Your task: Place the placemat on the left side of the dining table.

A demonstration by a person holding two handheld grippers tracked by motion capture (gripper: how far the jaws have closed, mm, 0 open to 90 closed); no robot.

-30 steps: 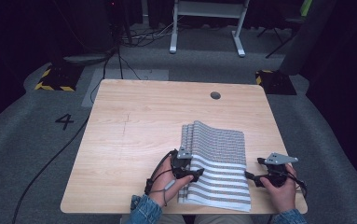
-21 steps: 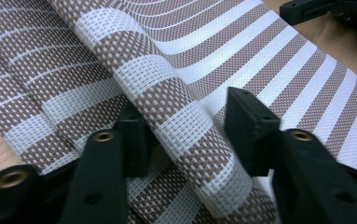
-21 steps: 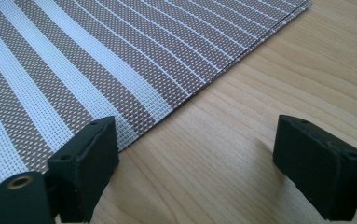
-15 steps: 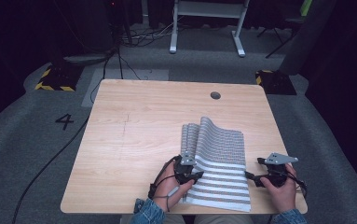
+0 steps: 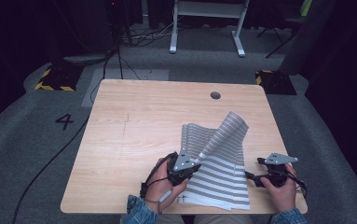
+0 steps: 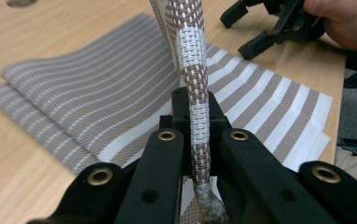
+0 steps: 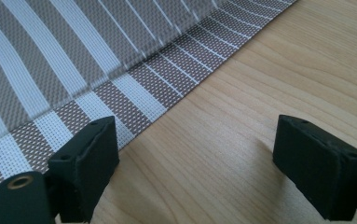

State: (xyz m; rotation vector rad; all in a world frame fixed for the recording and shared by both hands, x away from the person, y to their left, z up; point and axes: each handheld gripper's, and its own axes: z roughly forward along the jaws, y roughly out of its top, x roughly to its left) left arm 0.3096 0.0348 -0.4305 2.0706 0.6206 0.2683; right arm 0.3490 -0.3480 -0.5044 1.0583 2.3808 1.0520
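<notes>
lower centre of the high view: the left gripper (image 5: 191, 166), its jaws just clenched, pinches a lifted edge of the striped mat (image 5: 216, 177). lower right, the right gripper (image 5: 252, 178) gapes beside the mat's edge. bare table (image 5: 134, 121) fills the upper left.

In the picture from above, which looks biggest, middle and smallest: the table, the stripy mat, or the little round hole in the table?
1. table, by far the biggest.
2. stripy mat, covering part of the table.
3. round hole, tiny. It sits farther from the camera, but the order is clear.
</notes>
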